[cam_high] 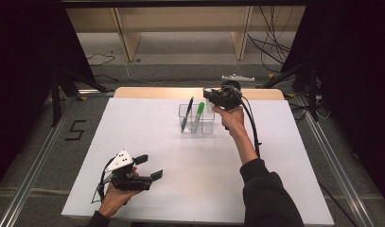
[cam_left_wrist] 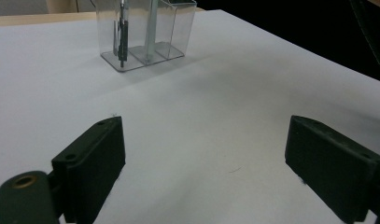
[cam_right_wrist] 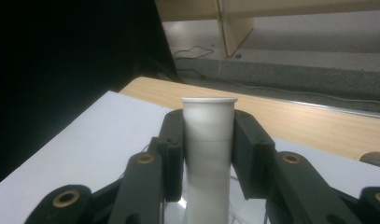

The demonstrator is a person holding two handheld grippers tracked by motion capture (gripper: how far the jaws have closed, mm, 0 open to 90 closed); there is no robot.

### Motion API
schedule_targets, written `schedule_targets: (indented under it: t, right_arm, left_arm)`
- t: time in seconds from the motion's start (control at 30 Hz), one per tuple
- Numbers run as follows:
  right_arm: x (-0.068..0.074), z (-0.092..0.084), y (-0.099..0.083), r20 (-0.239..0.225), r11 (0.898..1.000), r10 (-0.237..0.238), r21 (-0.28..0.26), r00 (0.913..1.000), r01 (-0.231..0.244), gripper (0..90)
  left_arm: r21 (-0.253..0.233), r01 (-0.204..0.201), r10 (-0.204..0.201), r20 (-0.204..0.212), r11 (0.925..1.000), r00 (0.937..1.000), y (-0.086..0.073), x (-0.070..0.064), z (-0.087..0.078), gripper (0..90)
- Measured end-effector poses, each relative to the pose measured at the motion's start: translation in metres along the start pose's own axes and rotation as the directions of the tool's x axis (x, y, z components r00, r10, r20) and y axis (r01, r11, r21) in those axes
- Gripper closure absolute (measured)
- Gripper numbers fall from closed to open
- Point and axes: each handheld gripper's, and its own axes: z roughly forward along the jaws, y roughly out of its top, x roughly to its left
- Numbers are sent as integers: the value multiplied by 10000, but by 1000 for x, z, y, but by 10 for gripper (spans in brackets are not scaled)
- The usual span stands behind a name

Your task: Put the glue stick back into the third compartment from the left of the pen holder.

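Note:
A clear plastic holder with compartments stands on the white sheet toward the far middle. A black pen leans in its left compartment, and a green-capped marker stands in the middle one. My right gripper hovers over the holder's right end, shut on an upright white tube with a flared top rim. My left gripper rests low near the front left of the sheet. It is open with nothing between its jaws and faces the holder.
The white sheet covers most of a wooden table, whose bare far edge shows behind the holder. Beyond it are wooden shelf legs and loose cables on the floor. Dark stands flank both sides.

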Motion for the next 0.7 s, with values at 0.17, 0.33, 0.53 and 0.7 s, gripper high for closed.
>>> schedule_targets:
  t: [0.17, 0.33, 0.53, 0.7]
  right_arm:
    - [-1, 4, 1, 76, 9997, 127, -213, 9999, -125, 675]
    - [0, 9, -1, 228, 9998, 43, -207, 9997, -39, 675]
    - [-1, 16, -4, 407, 9997, -55, -218, 9992, 64, 675]
    - [-3, 18, -6, 611, 9997, -93, -216, 9981, 107, 675]
  left_arm:
    - [10, 6, -6, -10, 10000, 10000, 0, 0, 0, 117]
    - [-2, 8, -8, 9, 10000, 10000, 0, 0, 0, 117]
    - [-32, 37, -37, 25, 10000, 10000, 0, 0, 0, 117]
    - [-25, 9, -9, 20, 10000, 10000, 0, 1, 0, 117]
